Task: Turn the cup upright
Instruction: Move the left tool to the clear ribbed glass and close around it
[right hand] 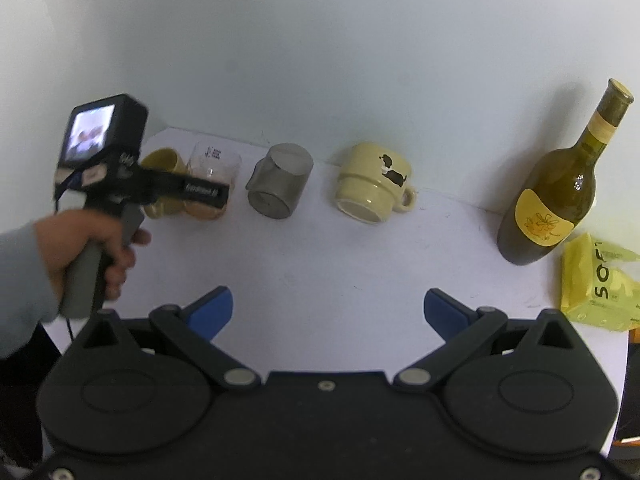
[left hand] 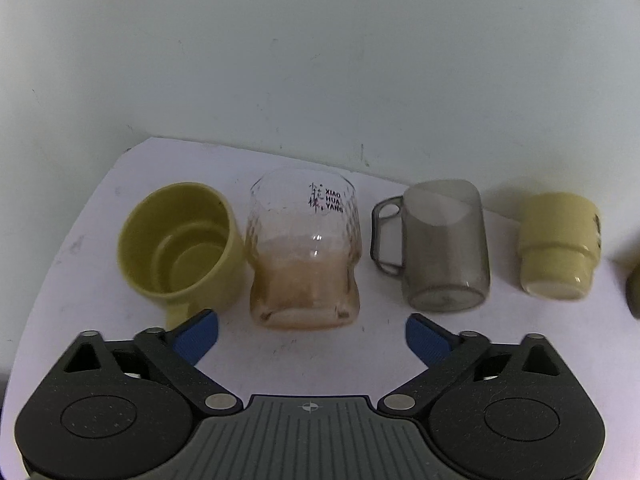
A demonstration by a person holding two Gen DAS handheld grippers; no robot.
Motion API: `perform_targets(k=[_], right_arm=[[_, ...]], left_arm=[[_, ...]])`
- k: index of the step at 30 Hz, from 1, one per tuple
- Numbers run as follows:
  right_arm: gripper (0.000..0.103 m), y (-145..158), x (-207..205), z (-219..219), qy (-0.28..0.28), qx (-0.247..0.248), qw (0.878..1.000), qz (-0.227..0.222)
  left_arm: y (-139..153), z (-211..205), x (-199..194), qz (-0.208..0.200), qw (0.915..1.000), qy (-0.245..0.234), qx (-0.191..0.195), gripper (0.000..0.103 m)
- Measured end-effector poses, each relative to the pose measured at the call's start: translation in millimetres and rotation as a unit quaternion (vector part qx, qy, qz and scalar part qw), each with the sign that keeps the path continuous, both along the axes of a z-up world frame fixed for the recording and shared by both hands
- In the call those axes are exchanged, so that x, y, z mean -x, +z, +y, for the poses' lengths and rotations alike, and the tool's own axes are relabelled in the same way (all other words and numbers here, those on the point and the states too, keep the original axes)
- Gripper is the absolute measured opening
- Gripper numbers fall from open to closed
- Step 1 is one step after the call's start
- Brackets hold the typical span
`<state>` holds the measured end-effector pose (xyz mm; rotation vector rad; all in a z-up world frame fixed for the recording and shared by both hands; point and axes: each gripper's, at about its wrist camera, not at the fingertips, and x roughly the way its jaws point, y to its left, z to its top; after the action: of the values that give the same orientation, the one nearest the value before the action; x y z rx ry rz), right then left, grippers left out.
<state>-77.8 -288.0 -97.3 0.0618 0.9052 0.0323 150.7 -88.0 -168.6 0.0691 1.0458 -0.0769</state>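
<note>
Glass cup (left hand: 305, 248): lay centre frame, just beyond left gripper (left hand: 312, 334), long axis pointing away from it. Right gripper (right hand: 328, 312) stood farther off. Both spread wide, empty.

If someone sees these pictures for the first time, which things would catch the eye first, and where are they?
Probably the row of four cups along the wall: a yellow-green mug on its side at the left, a clear glass, a grey handled cup, and a cream dog mug with its base toward the camera. Next, the tall wine bottle standing at the far right, with a yellow packet in front of it.
</note>
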Motion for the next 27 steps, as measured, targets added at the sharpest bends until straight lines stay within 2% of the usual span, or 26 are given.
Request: perform_targets(k=[4,11,13,15,22,27], right_arm=[[0.103,-4,-1,-6,-0.002,0.004,1.0,0.008],[0.103,-4,2,-18,0.0,0.009,1.0,0.008],[0.103,-4,1,-19,0.0,0.01,1.0,0.007],[0.103,-4,2,-21,-0.001,0.01,1.0,0.007],[0.103,1,6,-21,-0.006,0.008,1.0,-0.001],[0.103,7,10,-13,0.0,0.01,1.0,-0.009]], left_arm=[[-11,-9,-7,-0.008,0.9996,-0.013,-0.024,0.082],[-31,-17,-20,-0.001,0.9983,-0.022,-0.055,0.082],[-37,-17,-22,0.005,0.998,-0.021,-0.06,0.071],[-39,-17,-21,0.004,0.9978,-0.025,-0.06,0.068],[-41,-21,-13,0.009,0.9968,-0.039,-0.069,0.068],[-45,-25,15,0.016,0.9965,-0.052,-0.064,0.068]])
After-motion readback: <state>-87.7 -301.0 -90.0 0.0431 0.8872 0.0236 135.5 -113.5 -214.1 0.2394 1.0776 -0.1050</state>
